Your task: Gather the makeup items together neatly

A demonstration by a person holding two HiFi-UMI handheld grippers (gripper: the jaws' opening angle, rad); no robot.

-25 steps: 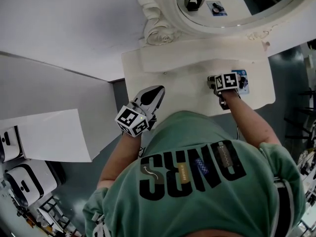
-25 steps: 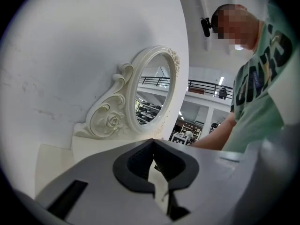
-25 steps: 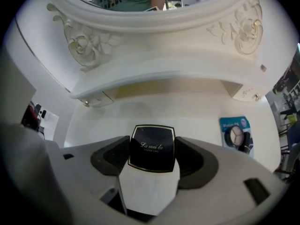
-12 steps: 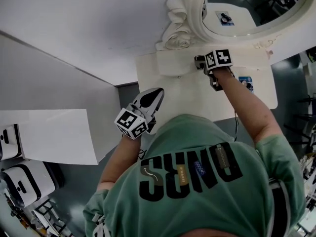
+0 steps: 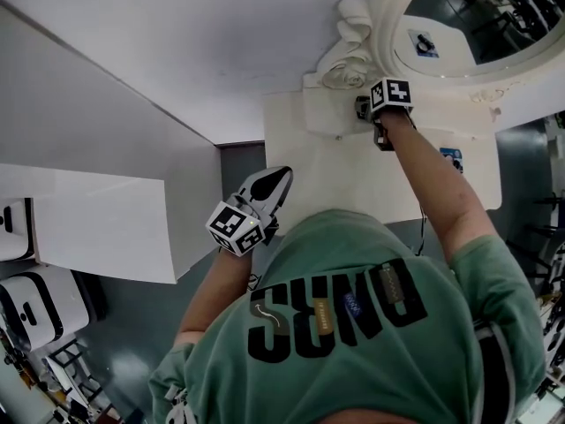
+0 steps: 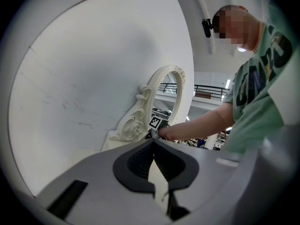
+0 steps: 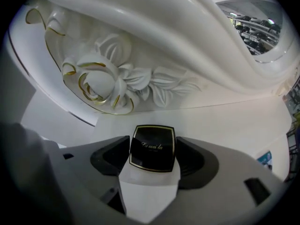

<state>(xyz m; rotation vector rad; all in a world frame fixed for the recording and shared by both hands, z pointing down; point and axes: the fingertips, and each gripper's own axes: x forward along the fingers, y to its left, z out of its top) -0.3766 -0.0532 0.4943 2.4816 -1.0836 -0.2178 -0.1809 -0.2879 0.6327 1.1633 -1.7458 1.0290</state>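
A black square compact (image 7: 153, 147) with a gold rim and gold lettering sits between the pads of my right gripper (image 7: 152, 146), which is shut on it. In the head view the right gripper (image 5: 364, 109) is at the back of the white vanity table (image 5: 344, 179), close to the carved scroll (image 5: 346, 60) at the foot of the mirror frame. A small blue-printed item (image 5: 451, 159) lies on the table's right side. My left gripper (image 5: 277, 177) is shut and empty, held off the table's front left corner; its jaws (image 6: 153, 146) point toward the mirror.
An oval mirror (image 5: 468, 11) in a thick white frame stands at the table's back. The frame's flower carving (image 7: 112, 81) is just ahead of the compact. A white wall runs along the left. White machines (image 5: 35, 303) stand on the floor at lower left.
The right gripper has moved from the table's right side, beside the blue item, to the back left by the mirror's scroll. The left gripper has hardly moved.
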